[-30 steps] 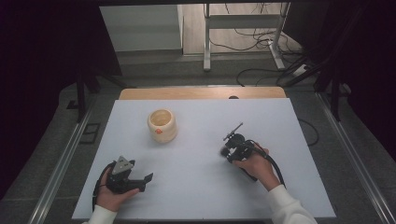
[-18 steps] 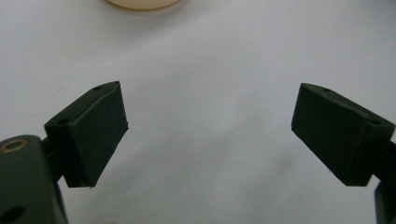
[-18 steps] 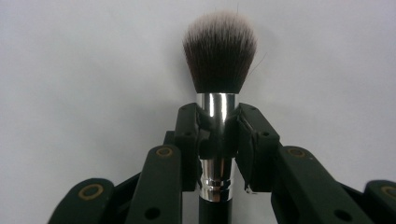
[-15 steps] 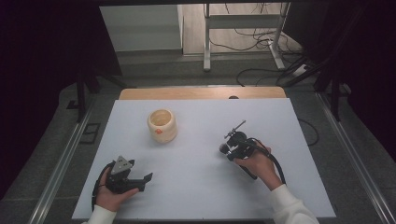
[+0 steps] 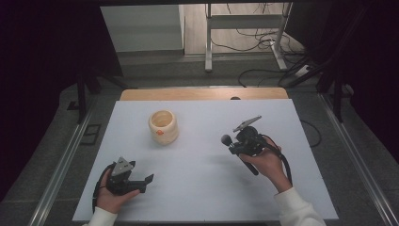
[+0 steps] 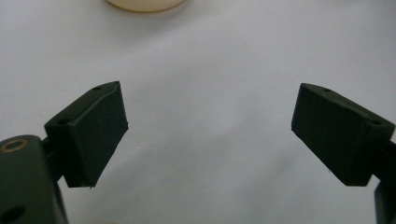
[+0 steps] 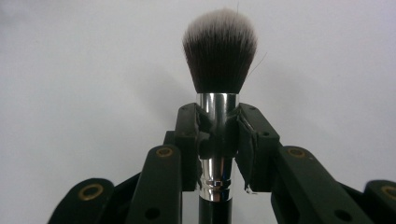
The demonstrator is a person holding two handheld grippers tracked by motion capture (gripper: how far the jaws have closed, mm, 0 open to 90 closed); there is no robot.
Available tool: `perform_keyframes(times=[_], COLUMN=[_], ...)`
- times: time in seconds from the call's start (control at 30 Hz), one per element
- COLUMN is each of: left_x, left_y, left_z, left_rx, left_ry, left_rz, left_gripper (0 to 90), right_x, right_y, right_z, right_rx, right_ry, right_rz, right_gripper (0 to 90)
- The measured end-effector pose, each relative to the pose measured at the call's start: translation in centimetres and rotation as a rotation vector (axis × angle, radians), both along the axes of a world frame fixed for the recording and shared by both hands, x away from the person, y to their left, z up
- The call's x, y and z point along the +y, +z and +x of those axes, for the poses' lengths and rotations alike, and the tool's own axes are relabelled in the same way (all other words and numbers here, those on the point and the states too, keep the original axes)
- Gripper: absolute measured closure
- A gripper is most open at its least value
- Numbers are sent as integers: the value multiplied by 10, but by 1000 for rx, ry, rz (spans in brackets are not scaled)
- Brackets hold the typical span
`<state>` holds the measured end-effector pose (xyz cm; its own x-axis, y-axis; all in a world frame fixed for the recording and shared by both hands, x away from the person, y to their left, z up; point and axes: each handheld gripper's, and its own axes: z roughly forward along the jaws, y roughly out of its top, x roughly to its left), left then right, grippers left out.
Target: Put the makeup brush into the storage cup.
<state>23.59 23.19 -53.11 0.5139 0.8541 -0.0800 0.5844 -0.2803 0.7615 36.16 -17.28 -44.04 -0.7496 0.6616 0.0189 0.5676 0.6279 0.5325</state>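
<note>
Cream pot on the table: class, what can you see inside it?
From the high view, the pot is open-topped; only its pale inner wall shows. Its bottom is hidden by the rim, so contents cannot be told.

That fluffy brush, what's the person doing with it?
A person sits at a white table with a gripper tool in each hand. The right gripper is clamped on the shiny metal collar of a makeup brush, holding it above the table with the bristles pointing toward the left side. The left gripper rests near the table's front edge with its jaws wide apart and nothing between them. A cream-coloured cup stands farther back on the table, untouched. Nothing shows what the brush is meant for.
</note>
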Motion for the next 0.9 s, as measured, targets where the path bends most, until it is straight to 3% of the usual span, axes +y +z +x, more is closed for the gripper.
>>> perform_keyframes(times=[0.9], left_x=[0], left_y=[1], left_z=[0], left_rx=[-3], left_ry=[0], left_rz=[-3], left_gripper=[113], right_x=[-10], right_y=[15], right_z=[-4], right_rx=[-78], right_ry=[-10], right_rz=[149], right_gripper=[711])
